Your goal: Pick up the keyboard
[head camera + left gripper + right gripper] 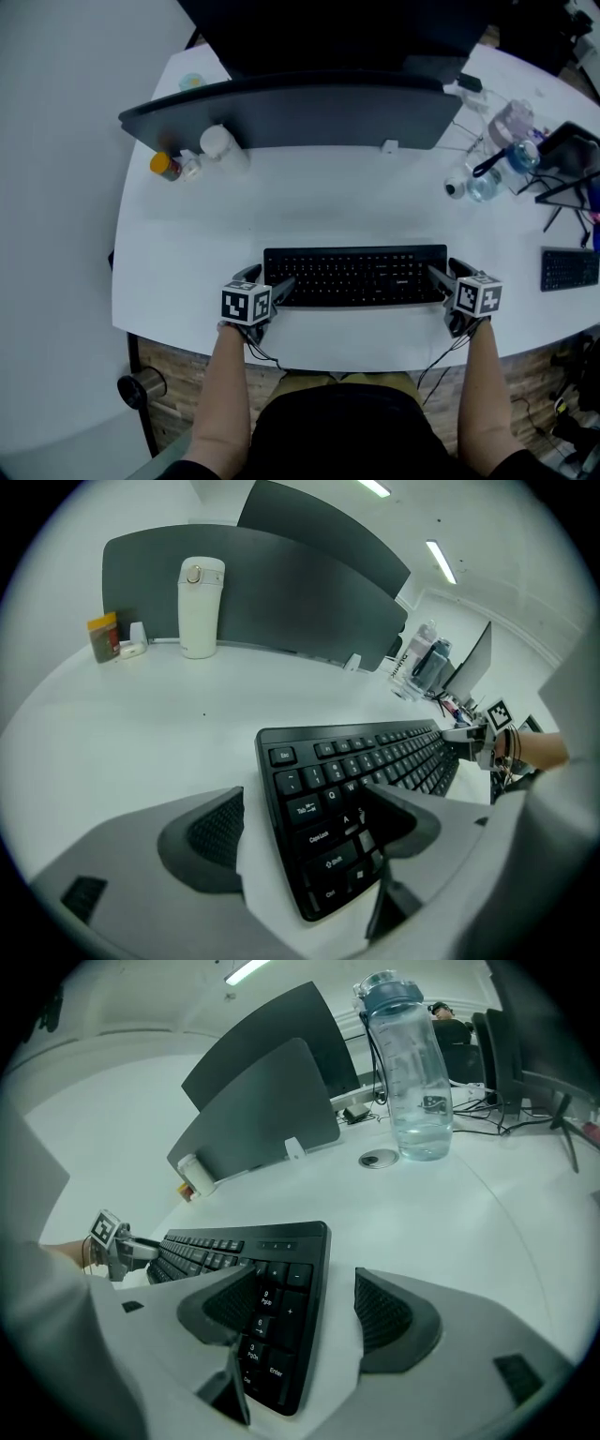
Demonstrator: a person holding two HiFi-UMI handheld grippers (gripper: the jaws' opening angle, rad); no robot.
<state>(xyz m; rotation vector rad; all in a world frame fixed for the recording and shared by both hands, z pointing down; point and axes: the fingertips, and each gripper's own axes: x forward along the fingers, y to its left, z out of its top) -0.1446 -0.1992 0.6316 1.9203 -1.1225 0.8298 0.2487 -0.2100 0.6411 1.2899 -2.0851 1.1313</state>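
A black keyboard [356, 275] lies flat on the white table [356, 202], near its front edge. My left gripper [267, 281] stands open astride the keyboard's left end. In the left gripper view [305, 827] one jaw hovers over the keys [375, 761] and the other sits beyond the end edge, with white table showing between. My right gripper [452, 272] is open astride the right end. In the right gripper view [307, 1309] one jaw is over the number pad [267, 1297] and the outer jaw stands apart from the keyboard's edge. Neither gripper's pads press on it.
A dark divider panel [300, 108] runs across the back of the table, with a white flask [220, 142] and an orange jar [164, 166] before it. A clear water bottle [408, 1072] and cables stand at the back right. A second keyboard [569, 269] lies far right.
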